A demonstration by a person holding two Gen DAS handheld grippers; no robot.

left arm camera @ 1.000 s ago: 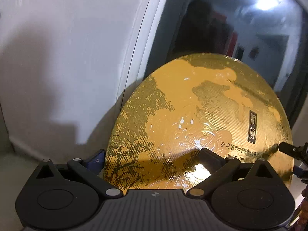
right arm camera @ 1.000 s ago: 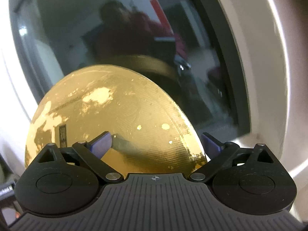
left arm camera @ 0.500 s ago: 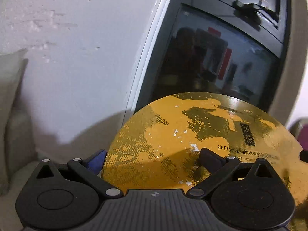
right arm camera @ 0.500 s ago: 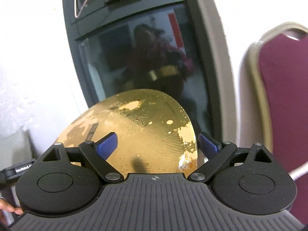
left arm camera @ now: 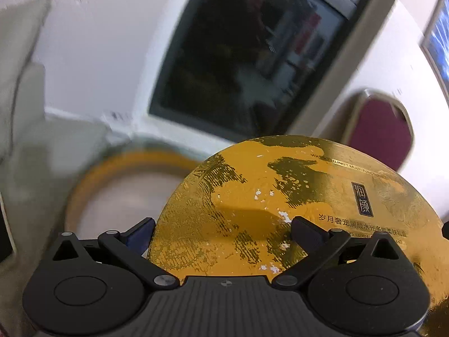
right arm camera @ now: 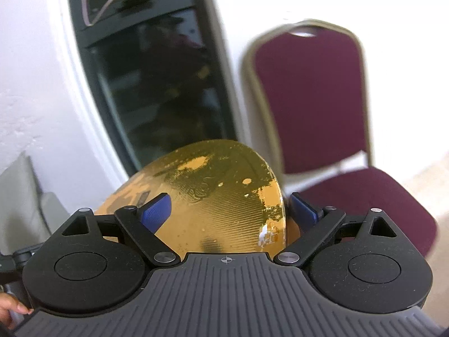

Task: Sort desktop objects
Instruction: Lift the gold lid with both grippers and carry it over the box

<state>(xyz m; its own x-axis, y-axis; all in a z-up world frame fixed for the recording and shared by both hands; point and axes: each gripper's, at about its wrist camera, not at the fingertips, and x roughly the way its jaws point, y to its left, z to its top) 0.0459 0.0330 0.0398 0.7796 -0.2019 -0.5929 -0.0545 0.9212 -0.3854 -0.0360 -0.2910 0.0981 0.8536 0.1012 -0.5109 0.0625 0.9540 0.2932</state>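
Both grippers have swung down and away from the dark glass panel (left arm camera: 247, 64), so a maroon chair (right arm camera: 308, 98) now fills the right wrist view and a blurred gold-rimmed round base (left arm camera: 126, 185) has come into the left wrist view. Left gripper (left arm camera: 221, 230): jaws closed on the edge of the gold round lid (left arm camera: 294, 196), one finger over its printed face. Right gripper (right arm camera: 230, 210): jaws clamped across the lid's (right arm camera: 224, 196) opposite edge. The lid hangs tilted, in front of the chair and just right of the base.
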